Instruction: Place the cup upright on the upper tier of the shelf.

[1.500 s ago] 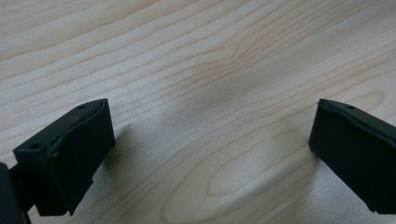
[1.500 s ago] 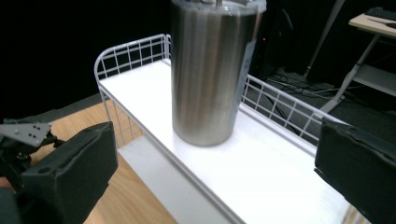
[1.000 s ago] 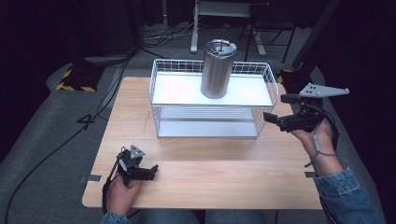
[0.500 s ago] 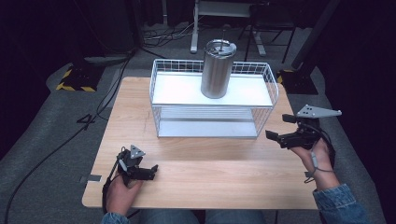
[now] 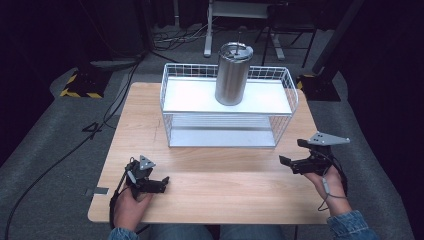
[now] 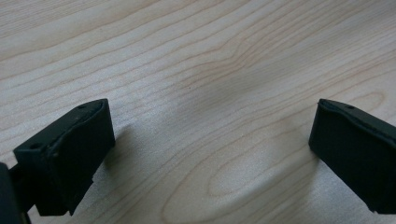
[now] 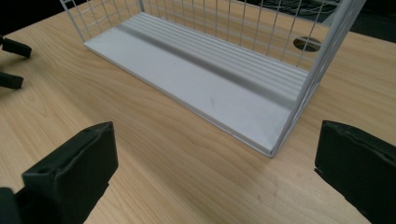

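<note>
Standing upright on the top shelf of a white wire rack [image 5: 280, 125], a steel tumbler [image 5: 232, 75], right tongs [image 5: 295, 155] apart and empty near the rack's front right corner, left tongs [image 5: 162, 184] apart, low over the wooden bench [image 5: 225, 185], well apart from the rack.

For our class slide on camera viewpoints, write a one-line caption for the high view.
A steel tumbler stands on a white wire shelf, with both open claws, left and right, low over the wooden table.
</note>
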`<action>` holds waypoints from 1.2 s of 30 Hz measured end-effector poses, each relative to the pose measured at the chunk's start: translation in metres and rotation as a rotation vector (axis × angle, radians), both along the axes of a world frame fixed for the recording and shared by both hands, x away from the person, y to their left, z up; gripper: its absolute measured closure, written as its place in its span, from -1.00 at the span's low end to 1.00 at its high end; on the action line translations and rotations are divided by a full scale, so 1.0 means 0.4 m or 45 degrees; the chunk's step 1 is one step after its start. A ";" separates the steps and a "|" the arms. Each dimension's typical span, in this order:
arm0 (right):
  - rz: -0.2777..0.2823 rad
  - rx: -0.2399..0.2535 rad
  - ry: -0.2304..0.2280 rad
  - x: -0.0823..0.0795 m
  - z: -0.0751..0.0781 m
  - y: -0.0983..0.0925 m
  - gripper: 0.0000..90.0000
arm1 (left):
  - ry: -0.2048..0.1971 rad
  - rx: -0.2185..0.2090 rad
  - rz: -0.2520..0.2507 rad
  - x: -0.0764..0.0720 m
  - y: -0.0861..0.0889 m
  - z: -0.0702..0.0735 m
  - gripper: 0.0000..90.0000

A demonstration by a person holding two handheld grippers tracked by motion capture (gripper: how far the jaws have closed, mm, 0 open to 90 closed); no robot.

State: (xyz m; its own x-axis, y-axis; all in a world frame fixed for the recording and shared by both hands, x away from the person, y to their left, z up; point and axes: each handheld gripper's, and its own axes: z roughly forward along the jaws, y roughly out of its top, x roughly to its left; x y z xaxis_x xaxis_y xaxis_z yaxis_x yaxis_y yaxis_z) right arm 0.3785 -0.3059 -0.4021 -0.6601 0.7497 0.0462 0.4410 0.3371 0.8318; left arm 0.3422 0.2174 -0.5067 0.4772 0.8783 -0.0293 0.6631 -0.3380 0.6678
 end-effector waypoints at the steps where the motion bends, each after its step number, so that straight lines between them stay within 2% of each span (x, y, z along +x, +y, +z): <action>1: 0.000 0.000 0.000 0.000 0.000 0.000 -1.00 | -0.001 0.000 0.000 0.000 0.000 0.000 -0.99; 2: -0.007 0.000 0.010 -0.004 -0.025 -0.001 -1.00 | 0.000 0.000 -0.001 0.000 0.000 0.000 -0.99; 5: -0.011 -0.003 0.020 -0.006 -0.048 -0.003 -1.00 | 0.000 0.000 0.000 0.000 0.000 0.000 -0.99; 6: -0.018 -0.005 0.032 -0.009 -0.075 -0.006 -1.00 | 0.000 0.001 0.000 0.000 0.000 0.000 -0.99; 17: -0.043 -0.027 0.046 -0.013 -0.173 -0.016 -1.00 | 0.000 0.000 0.000 0.000 0.000 0.000 -0.99; 26: -0.050 -0.079 0.041 -0.024 -0.212 -0.013 -1.00 | 0.001 -0.001 0.000 0.000 0.000 0.000 -0.99; 36: -0.046 -0.117 0.041 -0.031 -0.234 -0.003 -1.00 | -0.001 0.000 -0.001 0.000 0.000 0.000 -0.99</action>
State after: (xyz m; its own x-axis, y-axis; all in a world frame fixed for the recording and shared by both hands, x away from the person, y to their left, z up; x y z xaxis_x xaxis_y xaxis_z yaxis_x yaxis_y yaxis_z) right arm 0.3663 -0.3072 -0.4957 -0.6317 0.7752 -0.0028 0.4806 0.3944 0.7832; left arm 0.3423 0.2174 -0.5067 0.4775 0.8781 -0.0290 0.6627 -0.3383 0.6681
